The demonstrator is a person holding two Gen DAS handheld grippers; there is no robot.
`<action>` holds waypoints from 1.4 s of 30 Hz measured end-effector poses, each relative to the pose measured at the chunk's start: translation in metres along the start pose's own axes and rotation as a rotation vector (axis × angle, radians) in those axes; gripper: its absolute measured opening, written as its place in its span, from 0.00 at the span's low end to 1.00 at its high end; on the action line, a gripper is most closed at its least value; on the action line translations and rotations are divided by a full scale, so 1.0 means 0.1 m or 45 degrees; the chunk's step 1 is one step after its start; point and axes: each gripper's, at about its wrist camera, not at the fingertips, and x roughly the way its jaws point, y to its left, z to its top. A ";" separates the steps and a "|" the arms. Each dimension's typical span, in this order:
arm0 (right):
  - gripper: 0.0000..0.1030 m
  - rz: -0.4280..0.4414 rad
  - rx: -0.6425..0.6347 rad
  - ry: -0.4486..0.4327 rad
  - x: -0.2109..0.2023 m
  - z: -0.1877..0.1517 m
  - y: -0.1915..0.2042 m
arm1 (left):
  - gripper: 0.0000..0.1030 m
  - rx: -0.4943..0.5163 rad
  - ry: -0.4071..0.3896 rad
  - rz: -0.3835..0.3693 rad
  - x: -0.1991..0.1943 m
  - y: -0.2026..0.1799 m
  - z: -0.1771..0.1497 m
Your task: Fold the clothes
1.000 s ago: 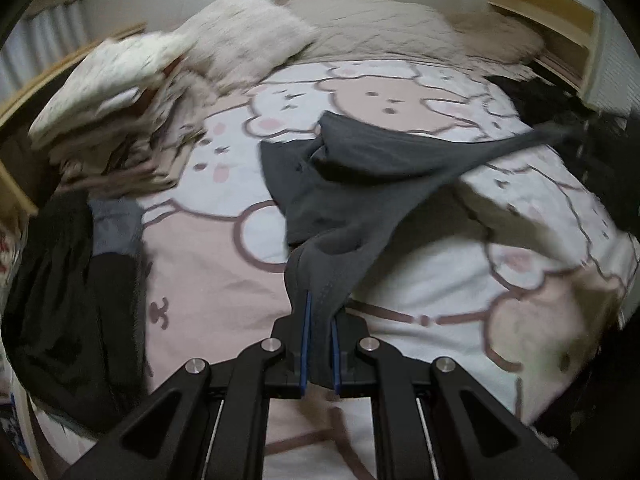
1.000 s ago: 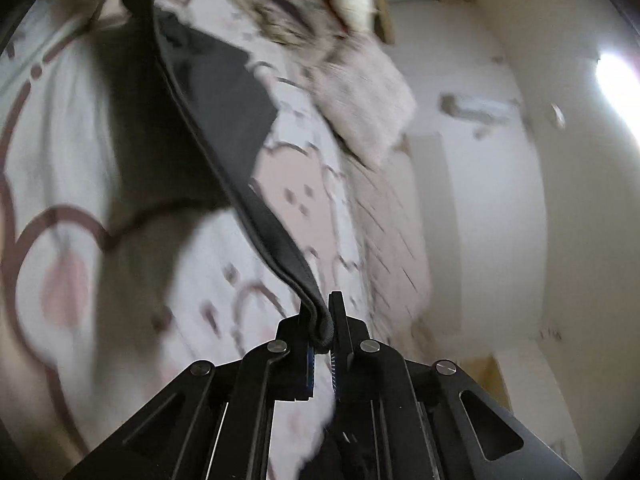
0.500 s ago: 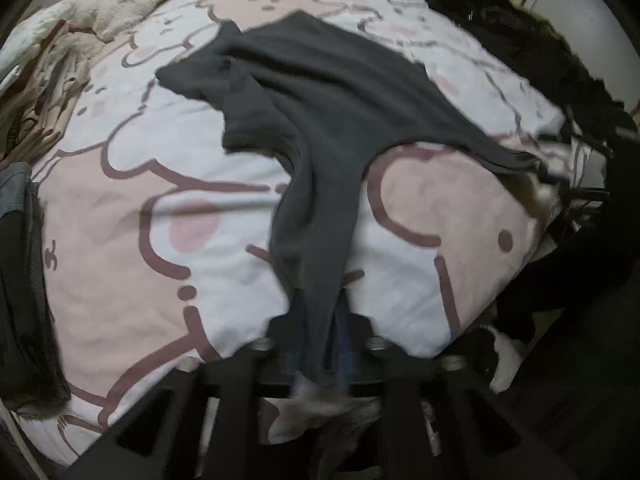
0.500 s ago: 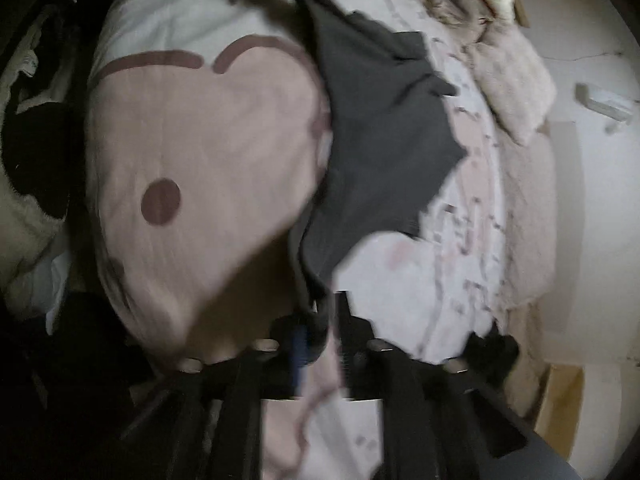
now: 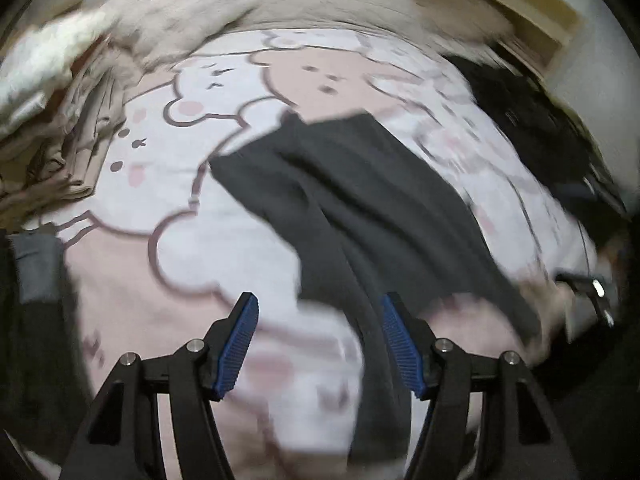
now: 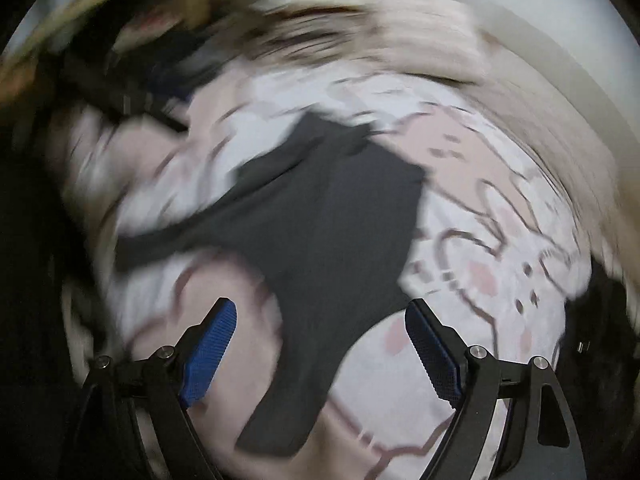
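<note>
While the dark grey garment (image 5: 360, 200) lies on the bedspread (image 5: 224, 240), left gripper (image 5: 318, 340) and right gripper (image 6: 320, 344) jaws are opening, pads clear of it.

A bed (image 5: 224, 216) carries a pink-and-white cartoon-bear cover. Beige pillows (image 5: 320, 4) lie at its head, against a pale wall. A wooden shelf (image 5: 520, 16) stands beside the pillows.
</note>
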 end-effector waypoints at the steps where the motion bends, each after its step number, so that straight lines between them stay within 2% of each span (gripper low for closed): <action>1: 0.84 -0.003 0.095 -0.026 0.01 0.10 -0.17 | 0.51 -0.054 0.010 -0.020 0.13 0.05 0.12; 5: 0.84 -0.029 0.312 -0.021 0.24 0.21 -0.63 | 0.51 -0.243 0.062 -0.088 0.61 0.19 0.52; 9: 0.84 -0.044 0.397 0.023 0.51 0.24 -0.87 | 0.51 -0.271 0.134 -0.022 0.92 0.18 0.67; 11: 0.84 -0.045 0.426 0.041 0.63 0.24 -0.96 | 0.28 -0.233 0.186 0.033 0.99 0.20 0.64; 12: 0.84 -0.040 0.442 0.049 0.68 0.24 -1.01 | 0.13 -0.213 0.212 0.061 1.03 0.21 0.63; 15: 0.83 -0.010 0.506 0.062 0.81 0.24 -1.17 | 0.06 -0.150 0.267 0.152 1.07 0.25 0.56; 17: 0.68 0.013 0.551 0.070 0.89 0.25 -1.27 | 0.05 -0.112 0.267 0.245 0.96 0.38 0.44; 18: 0.66 0.022 0.571 0.077 0.92 0.26 -1.32 | 0.05 -0.111 0.277 0.285 0.91 0.48 0.37; 19: 0.58 0.037 0.599 0.076 0.96 0.27 -1.38 | 0.05 -0.115 0.288 0.321 0.86 0.59 0.29; 20: 0.53 0.051 0.628 0.075 1.01 0.28 -1.43 | 0.05 -0.138 0.303 0.331 0.81 0.70 0.22; 23: 0.45 0.108 0.685 0.068 1.13 0.35 -1.52 | 0.05 -0.201 0.310 0.327 0.61 0.94 0.01; 28: 0.44 0.142 0.641 0.048 1.42 0.60 -1.52 | 0.05 -0.227 0.302 0.302 0.38 1.02 -0.21; 36: 0.44 0.149 0.571 0.147 1.99 0.82 -1.43 | 0.05 -0.212 0.294 0.275 0.34 0.96 -0.28; 37: 0.35 0.146 0.558 0.149 2.03 0.83 -1.41 | 0.05 -0.220 0.293 0.266 0.34 0.97 -0.28; 38: 0.09 0.138 0.507 0.134 1.99 0.87 -1.35 | 0.05 -0.234 0.291 0.257 0.33 0.98 -0.28; 40: 0.05 0.089 0.401 0.096 1.88 0.94 -1.21 | 0.05 -0.272 0.290 0.229 0.32 1.03 -0.29; 42: 0.05 -0.012 0.179 0.007 1.72 1.03 -0.90 | 0.05 -0.303 0.289 0.207 0.30 1.07 -0.29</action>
